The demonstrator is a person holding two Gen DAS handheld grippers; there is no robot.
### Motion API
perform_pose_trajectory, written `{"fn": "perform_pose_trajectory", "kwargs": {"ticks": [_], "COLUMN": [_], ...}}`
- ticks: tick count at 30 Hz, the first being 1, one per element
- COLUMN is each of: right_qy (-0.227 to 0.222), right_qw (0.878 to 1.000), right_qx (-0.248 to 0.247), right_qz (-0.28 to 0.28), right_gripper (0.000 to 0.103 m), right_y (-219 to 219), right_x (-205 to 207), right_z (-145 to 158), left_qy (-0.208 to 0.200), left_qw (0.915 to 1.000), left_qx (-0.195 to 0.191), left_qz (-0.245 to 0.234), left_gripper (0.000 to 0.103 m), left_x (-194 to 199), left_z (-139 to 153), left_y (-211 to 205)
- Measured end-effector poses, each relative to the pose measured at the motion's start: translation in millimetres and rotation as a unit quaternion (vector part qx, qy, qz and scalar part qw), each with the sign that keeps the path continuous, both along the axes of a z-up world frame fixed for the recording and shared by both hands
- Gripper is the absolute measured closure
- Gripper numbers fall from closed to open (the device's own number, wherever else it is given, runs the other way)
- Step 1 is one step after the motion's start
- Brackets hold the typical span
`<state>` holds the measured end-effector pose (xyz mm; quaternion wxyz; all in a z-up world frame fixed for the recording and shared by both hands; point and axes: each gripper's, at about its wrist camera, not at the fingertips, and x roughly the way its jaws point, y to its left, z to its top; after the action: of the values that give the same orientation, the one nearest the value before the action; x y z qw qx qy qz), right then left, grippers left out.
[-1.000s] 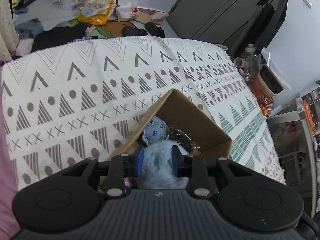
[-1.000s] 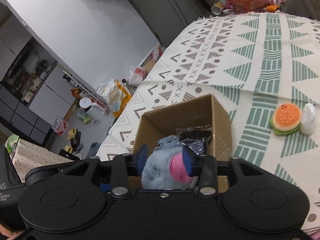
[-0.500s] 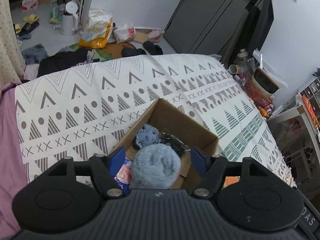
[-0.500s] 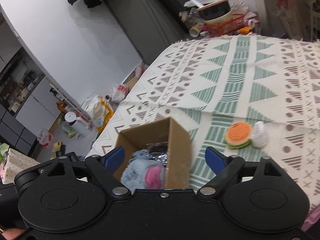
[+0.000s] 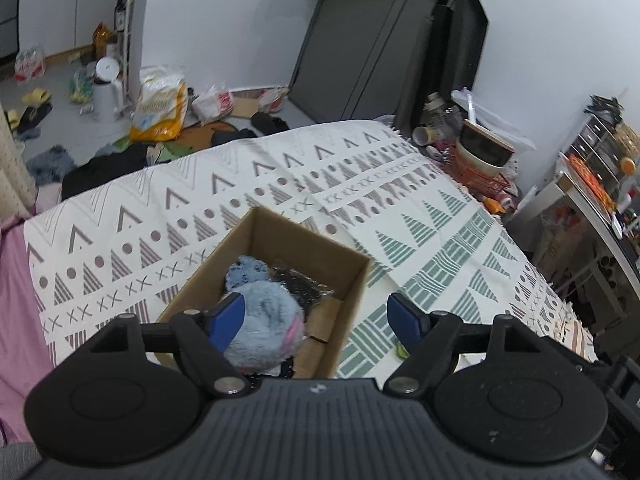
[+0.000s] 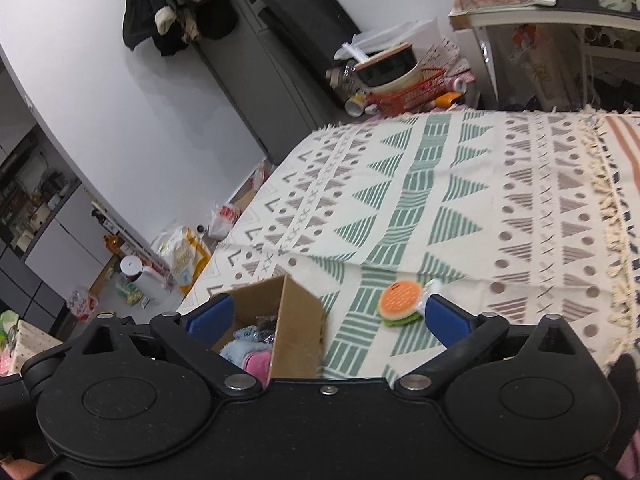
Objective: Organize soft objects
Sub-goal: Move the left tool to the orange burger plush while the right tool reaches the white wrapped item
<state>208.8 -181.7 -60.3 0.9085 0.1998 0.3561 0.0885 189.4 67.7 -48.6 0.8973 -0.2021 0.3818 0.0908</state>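
**A:** ok so where are we at? Nearest thing in both views is just the grippers. The left gripper (image 5: 316, 318) has its jaws spread wide with nothing between them, and the right gripper (image 6: 326, 318) is the same, wide apart and empty.

**B:** yep. Right below the left one is the cardboard box (image 5: 356, 280), sitting on the patterned blanket (image 5: 420, 236) over the bed. The fluffy blue plush (image 5: 264, 320) is inside, near end of the box, with a bit of pink on it. Behind it there's a smaller blue-grey plush (image 5: 246, 272) and something dark and crinkly (image 5: 300, 286), can't tell what.

**A:** so that one counts as put away. What's left?

**B:** from the right wrist view, the burger plush (image 6: 398, 304) is lying on the blanket just right of the box, well clear of it, with a small white thing (image 6: 432, 286) touching its far side. Could be another soft toy, too small to call.

**A:** so next step is probably the burger?

**B:** my guess too. The right gripper is the closer one, the burger already sits between its fingers in the view. It'd need to drop down over it, squeeze gently since it's squishy, then carry it left over the box wall.

**A:** far end is just clutter by the wall, an orange basket (image 6: 412, 94) with a bowl on it. Not our problem.
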Motion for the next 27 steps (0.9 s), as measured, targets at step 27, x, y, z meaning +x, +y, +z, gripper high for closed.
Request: {"fn": "perform_pose_trajectory", "kwargs": {"ticks": [27], "right_qy": [-0.001], "right_qw": [1.000], "right_qx": [0.007], "right_qz": [-0.012], "right_gripper": [0.000], "right_y": [-91.3], "right_x": [-11.3], "right_z": [8.5], "left_qy": [-0.004], "left_qw": [0.9980], "left_qx": [0.046], "left_qz": [-0.044], "left_gripper": [0.019], "left_x": [-1.2], "left_z": [22.8], "left_y": [-89.2]}}
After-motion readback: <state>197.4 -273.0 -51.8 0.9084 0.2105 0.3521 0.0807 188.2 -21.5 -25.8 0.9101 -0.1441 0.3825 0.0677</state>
